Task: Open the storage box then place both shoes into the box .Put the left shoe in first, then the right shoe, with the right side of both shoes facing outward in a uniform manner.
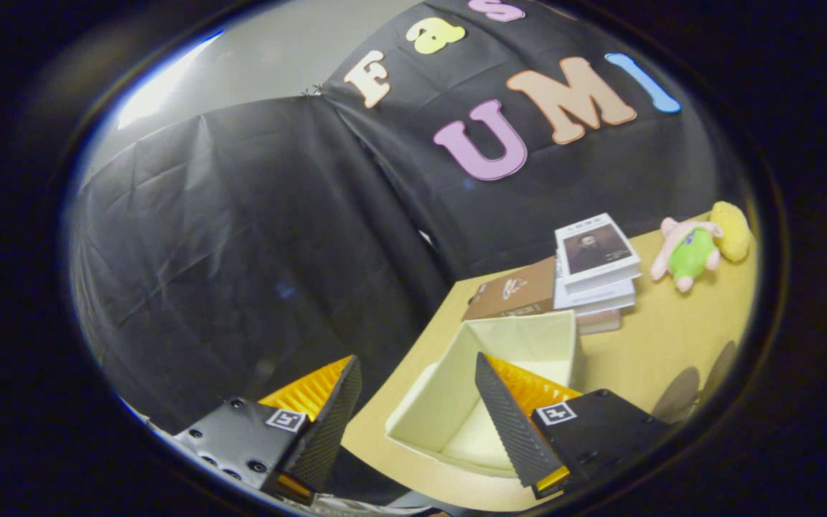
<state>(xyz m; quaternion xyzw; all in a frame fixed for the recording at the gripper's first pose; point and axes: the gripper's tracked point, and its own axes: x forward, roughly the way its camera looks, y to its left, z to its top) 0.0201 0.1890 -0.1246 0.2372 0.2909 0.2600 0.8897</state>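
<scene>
The storage box (456, 402) is a cream fabric box standing open on the yellow table, its inside bare as far as I see. It sits just ahead of my gripper (417, 373), partly behind the right finger. The gripper hangs tilted above the table's near corner with its fingers wide apart and nothing between them. The left finger is out over the table's edge, against the black cloth wall.
Beyond the box lie a brown book (514, 294) and a stack of white books (596, 266). A plush toy (697, 248) in pink, green and yellow rests farther right on the table (643, 345). Black cloth walls close the booth to the left and behind.
</scene>
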